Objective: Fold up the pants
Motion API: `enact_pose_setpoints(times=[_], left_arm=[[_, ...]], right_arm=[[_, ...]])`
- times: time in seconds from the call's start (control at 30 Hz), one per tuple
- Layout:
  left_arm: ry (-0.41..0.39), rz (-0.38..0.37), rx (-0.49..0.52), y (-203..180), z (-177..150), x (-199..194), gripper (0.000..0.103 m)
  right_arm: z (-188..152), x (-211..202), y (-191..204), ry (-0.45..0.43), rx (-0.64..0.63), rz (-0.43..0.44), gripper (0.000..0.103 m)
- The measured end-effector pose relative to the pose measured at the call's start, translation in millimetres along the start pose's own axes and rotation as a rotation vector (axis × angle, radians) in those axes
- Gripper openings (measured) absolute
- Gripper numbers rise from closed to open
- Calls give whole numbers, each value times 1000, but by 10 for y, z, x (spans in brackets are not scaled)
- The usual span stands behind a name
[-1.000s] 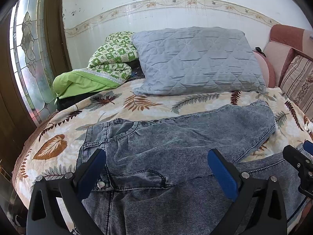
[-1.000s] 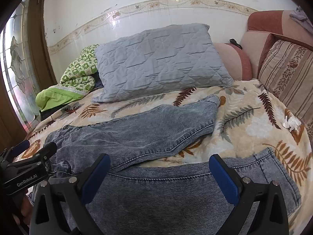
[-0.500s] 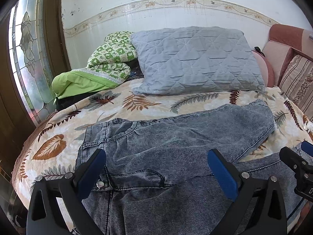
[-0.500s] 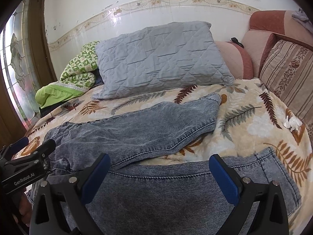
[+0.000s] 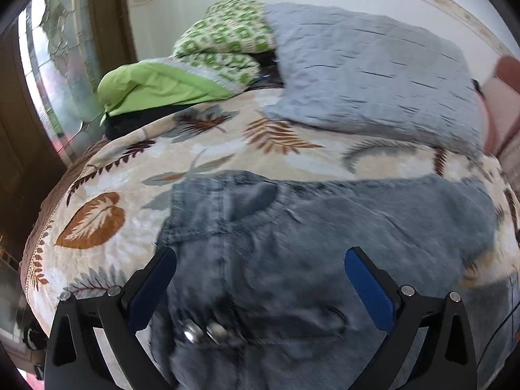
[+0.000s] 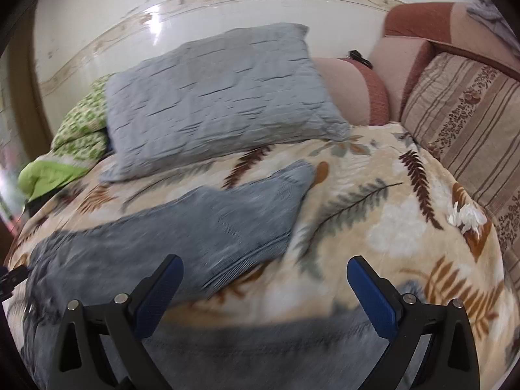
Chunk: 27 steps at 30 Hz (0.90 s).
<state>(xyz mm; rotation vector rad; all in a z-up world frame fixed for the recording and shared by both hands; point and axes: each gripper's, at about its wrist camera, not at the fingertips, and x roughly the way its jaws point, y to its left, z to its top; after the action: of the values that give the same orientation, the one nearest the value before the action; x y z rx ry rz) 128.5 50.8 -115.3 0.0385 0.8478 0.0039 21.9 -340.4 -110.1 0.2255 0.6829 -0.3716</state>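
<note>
Both views went blurry versus half a second earlier: left gripper [image 5: 260,268] dropped toward the waistband, right gripper [image 6: 265,273] toward the near leg. Both jaws wide apart, holding nothing. Jeans [image 5: 325,227] lay spread on the bed [image 6: 373,195], legs splayed. Likely grasp approach.

1. I see a white wall [image 6: 107,9] with a patterned border strip behind the bed.
2. A leaf-print blanket [image 6: 383,201] covers the bed; a grey pillow [image 6: 214,97] leans at its head.
3. A stained-glass window [image 5: 55,65] glows at left.
4. A striped cushion [image 6: 471,123] lines the right.
</note>
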Motion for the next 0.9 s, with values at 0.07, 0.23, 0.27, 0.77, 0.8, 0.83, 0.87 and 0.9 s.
enact_pose_setpoints(times=[0.07, 0.23, 0.27, 0.77, 0.8, 0.83, 0.87, 0.9], left_arm=[[17, 46, -47, 164, 137, 149, 103], [91, 94, -187, 555, 346, 606, 103], [107, 101, -202, 610, 349, 690, 103], [264, 63, -359, 1109, 400, 1324, 103], [263, 64, -358, 1097, 399, 1340, 103], [259, 61, -359, 1084, 402, 1354, 103], [256, 54, -360, 1077, 405, 1372, 102], [257, 45, -361, 1071, 411, 1393, 102]], right_arm=[[178, 230, -160, 12, 61, 14, 102], [517, 831, -302, 84, 147, 53, 100], [577, 964, -308, 100, 145, 39, 99], [901, 2045, -290, 265, 52, -8, 80], [894, 2096, -273, 275, 45, -4, 80], [878, 2142, -257, 287, 38, -1, 80], [861, 2181, -235, 294, 27, -6, 80], [853, 2191, -217, 287, 15, -13, 81]])
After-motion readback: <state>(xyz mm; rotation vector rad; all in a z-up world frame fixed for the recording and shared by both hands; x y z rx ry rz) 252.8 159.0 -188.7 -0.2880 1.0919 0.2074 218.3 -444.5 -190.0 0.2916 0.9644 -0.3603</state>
